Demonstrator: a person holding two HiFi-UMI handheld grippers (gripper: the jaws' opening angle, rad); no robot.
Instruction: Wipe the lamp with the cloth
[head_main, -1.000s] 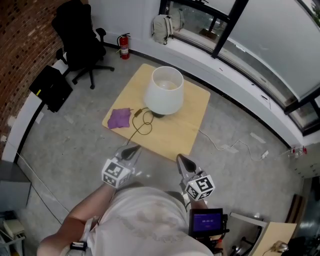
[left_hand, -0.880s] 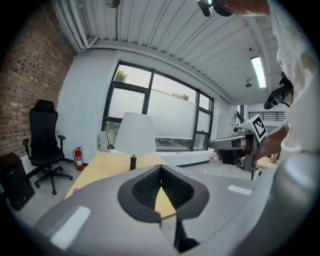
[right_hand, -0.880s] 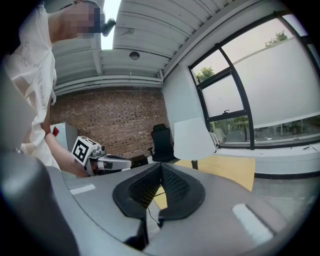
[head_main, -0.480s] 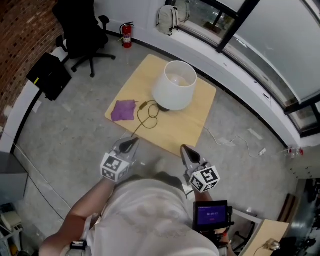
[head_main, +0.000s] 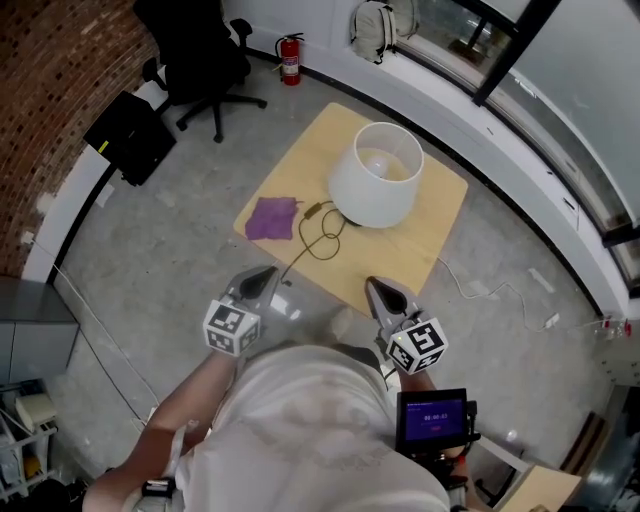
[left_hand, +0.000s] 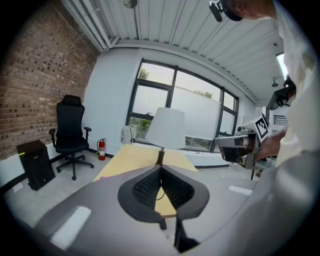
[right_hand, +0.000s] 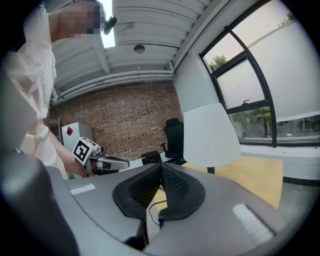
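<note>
Tongs are pressed together and empty on both sides, left tongs (head_main: 262, 280) and right tongs (head_main: 379, 293); best open the left over the cloth (head_main: 272, 217), pinching a thick fold before the lamp (head_main: 376, 187).

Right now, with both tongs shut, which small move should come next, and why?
Probably move the left tongs forward to the purple cloth and open them. They are shut and empty, not yet at the cloth, which lies flat near the left corner of the wooden table, apart from the white lamp.
</note>
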